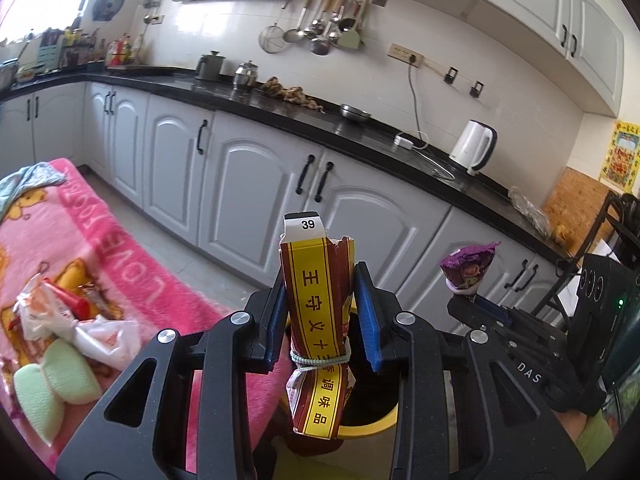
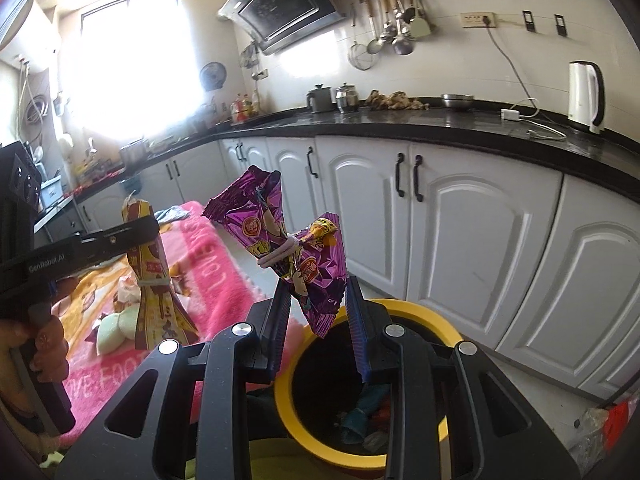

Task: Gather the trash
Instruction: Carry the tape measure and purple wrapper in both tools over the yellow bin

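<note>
My left gripper [image 1: 320, 280] is shut on a brown and yellow seasoning packet [image 1: 318, 312] tied with green string, held upright. Below it shows part of the yellow-rimmed trash bin [image 1: 372, 426]. My right gripper [image 2: 320, 292] is shut on a purple snack wrapper [image 2: 308, 264] tied with a white band, held just above the yellow-rimmed bin [image 2: 404, 308], which has several scraps inside. The purple wrapper [image 1: 468, 268] also shows at the right of the left wrist view, and the seasoning packet [image 2: 154, 280] at the left of the right wrist view.
A pink blanket [image 1: 120, 248] covers a surface at the left, with white and red wrappers [image 1: 64, 308] and green sponges [image 1: 52, 376] on it. White cabinets [image 2: 460, 240] under a black counter [image 2: 440, 124] run behind the bin. A kettle [image 2: 586, 96] stands on the counter.
</note>
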Motion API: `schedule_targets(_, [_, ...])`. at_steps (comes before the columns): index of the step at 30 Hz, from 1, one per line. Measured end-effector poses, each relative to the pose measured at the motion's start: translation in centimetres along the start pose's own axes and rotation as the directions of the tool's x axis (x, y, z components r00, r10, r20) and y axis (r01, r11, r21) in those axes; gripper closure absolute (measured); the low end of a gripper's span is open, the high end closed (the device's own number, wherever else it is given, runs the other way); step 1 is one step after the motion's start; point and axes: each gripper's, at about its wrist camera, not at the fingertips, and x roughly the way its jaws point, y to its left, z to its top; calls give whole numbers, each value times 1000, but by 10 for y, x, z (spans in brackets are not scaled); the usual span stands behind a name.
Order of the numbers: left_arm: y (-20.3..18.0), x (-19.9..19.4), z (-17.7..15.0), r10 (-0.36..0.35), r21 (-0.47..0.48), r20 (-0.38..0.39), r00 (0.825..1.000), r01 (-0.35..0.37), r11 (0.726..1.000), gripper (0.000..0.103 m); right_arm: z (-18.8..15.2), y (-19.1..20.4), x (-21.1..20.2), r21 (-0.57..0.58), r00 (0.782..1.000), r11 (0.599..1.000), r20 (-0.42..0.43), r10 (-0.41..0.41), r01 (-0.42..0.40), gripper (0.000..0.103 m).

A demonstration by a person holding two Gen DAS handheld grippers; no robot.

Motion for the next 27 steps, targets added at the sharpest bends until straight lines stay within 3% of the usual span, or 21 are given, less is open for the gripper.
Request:
schedule_targets(14, [-33, 38, -13, -66, 68, -32, 997, 68, 995, 78, -10, -42, -4, 72, 996, 994, 16, -85, 83, 76])
schedule_targets(27, [-35, 83, -35, -89, 73, -85, 992, 95, 993, 78, -31, -62, 24, 104, 991, 987, -73, -114, 121, 76])
